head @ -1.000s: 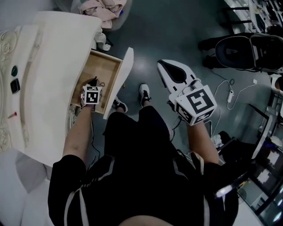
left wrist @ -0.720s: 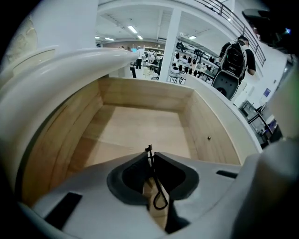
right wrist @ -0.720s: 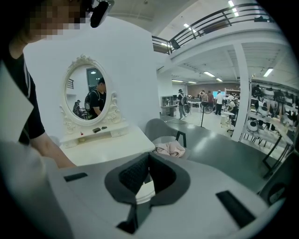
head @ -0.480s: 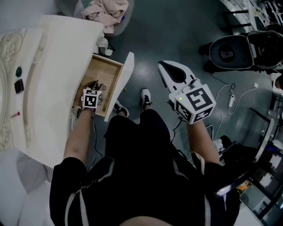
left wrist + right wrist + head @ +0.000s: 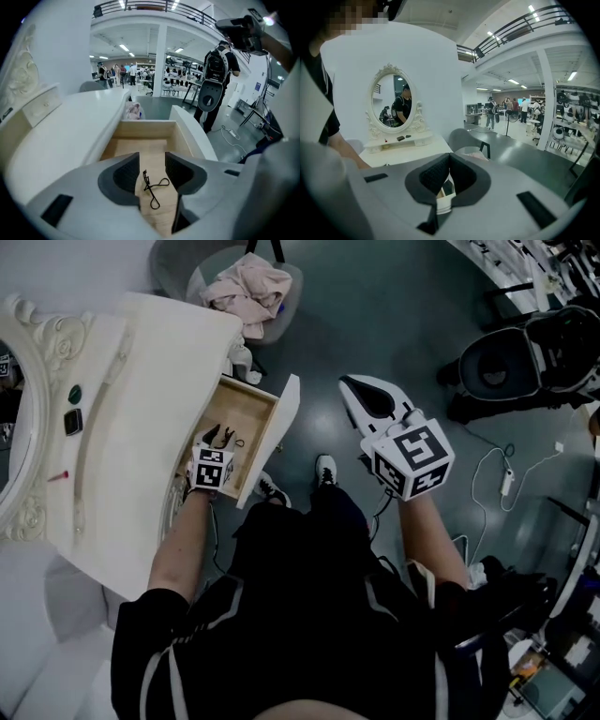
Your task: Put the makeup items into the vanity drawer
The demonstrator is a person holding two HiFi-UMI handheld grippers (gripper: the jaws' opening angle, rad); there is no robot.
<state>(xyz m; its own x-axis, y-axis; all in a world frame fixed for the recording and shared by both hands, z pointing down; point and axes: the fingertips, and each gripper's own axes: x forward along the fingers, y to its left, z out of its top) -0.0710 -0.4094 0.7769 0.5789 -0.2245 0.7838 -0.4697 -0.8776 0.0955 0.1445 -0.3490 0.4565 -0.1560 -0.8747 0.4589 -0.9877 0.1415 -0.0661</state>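
Observation:
The vanity drawer (image 5: 246, 418) stands pulled out of the white vanity (image 5: 141, 381). A black eyelash curler (image 5: 153, 186) lies on the drawer's wooden bottom (image 5: 145, 143). My left gripper (image 5: 217, 439) hovers above it; its jaws have just been opening and now stand wide, and the curler shows in the gap (image 5: 151, 160) below the pads, untouched. My right gripper (image 5: 349, 382) hangs over the floor to the right of the drawer, shut and empty (image 5: 449, 159). A red lipstick (image 5: 58, 475), a black compact (image 5: 73, 420) and a dark round item (image 5: 74, 393) lie on the vanity top by the mirror.
An oval mirror (image 5: 14, 427) stands at the vanity's far left. A grey chair with pink cloth (image 5: 246, 285) is beyond the drawer. Black chairs (image 5: 525, 343) and a floor cable (image 5: 497, 479) are at the right. The person's shoes (image 5: 328, 470) are under the drawer front.
The left gripper opened, let go of the eyelash curler into the drawer and rose above it. The right gripper lifted slightly. The head view swung toward the mirror.

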